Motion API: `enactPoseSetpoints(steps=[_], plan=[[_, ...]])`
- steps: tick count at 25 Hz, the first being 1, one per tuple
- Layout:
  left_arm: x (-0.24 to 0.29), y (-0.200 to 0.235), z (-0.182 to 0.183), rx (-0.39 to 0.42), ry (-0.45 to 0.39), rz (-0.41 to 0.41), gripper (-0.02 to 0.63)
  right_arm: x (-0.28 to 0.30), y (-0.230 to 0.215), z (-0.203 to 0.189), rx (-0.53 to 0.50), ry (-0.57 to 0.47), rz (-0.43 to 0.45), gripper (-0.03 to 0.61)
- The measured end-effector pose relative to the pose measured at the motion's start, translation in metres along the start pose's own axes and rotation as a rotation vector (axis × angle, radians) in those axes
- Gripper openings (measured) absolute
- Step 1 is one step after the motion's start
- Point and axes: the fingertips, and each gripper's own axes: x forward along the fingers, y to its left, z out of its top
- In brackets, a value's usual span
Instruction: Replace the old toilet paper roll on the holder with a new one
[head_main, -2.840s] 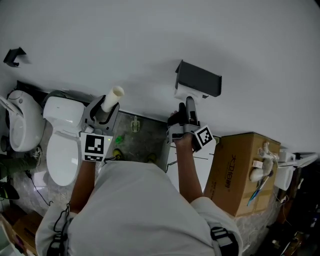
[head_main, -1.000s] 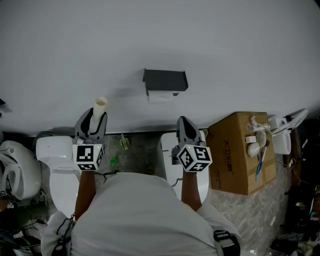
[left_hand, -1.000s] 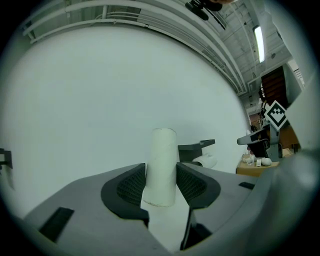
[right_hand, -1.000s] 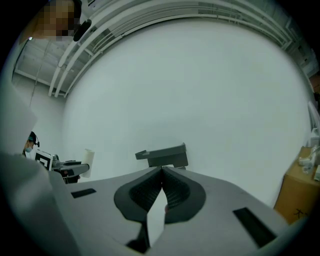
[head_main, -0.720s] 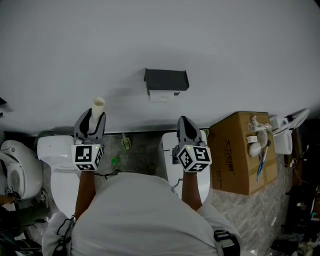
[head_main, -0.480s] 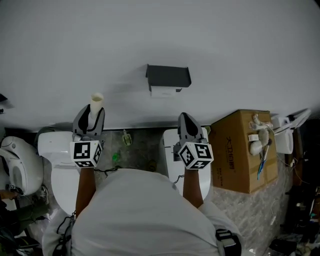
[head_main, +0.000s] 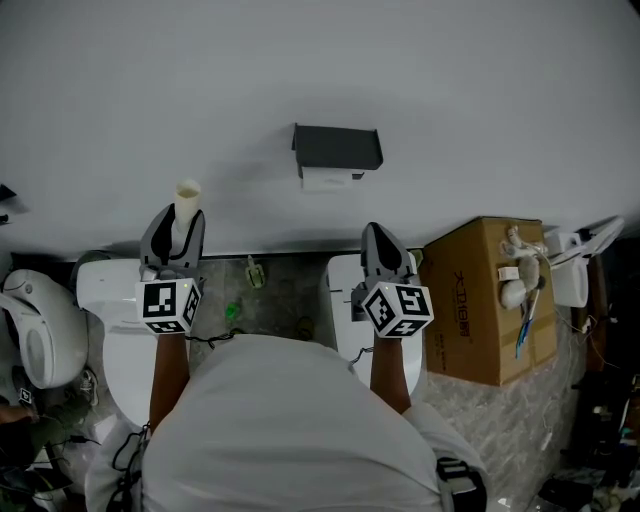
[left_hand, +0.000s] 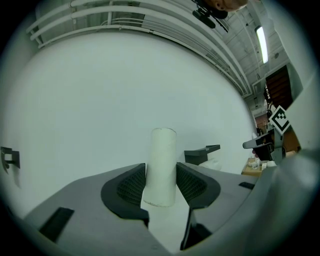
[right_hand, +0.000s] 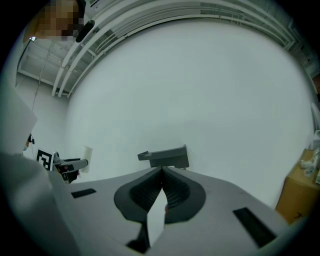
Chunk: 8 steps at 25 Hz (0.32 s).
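A bare cardboard tube (head_main: 187, 195) stands upright between the jaws of my left gripper (head_main: 177, 216), which is shut on it; in the left gripper view the pads press both sides of the tube (left_hand: 162, 162). The black holder (head_main: 337, 148) is fixed to the white wall, with a white paper roll (head_main: 331, 180) under its cover. My right gripper (head_main: 377, 234) is shut with nothing in it and points at the wall below the holder (right_hand: 165, 156), well short of it. The left gripper (right_hand: 65, 162) with the tube shows at the left of the right gripper view.
A brown cardboard box (head_main: 480, 300) with small items on top stands at the right. A white toilet (head_main: 115, 300) is below the left gripper, another white fixture (head_main: 342, 300) below the right one. A strip of grey floor (head_main: 270, 300) lies between them.
Since the earliest frame my right gripper has drawn back from the holder, and the left one has swung the tube from tilted to upright. Over the last second hardly anything moved.
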Motion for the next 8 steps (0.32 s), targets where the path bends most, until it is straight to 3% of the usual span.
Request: enactPoseSetpoints(steps=[8], plan=[[-0.0004, -0.0014, 0.0018, -0.002, 0.007, -0.006, 0.212, -0.0017, -0.0042, 0.0038, 0.015, -0.011, -0.01, 0.006]])
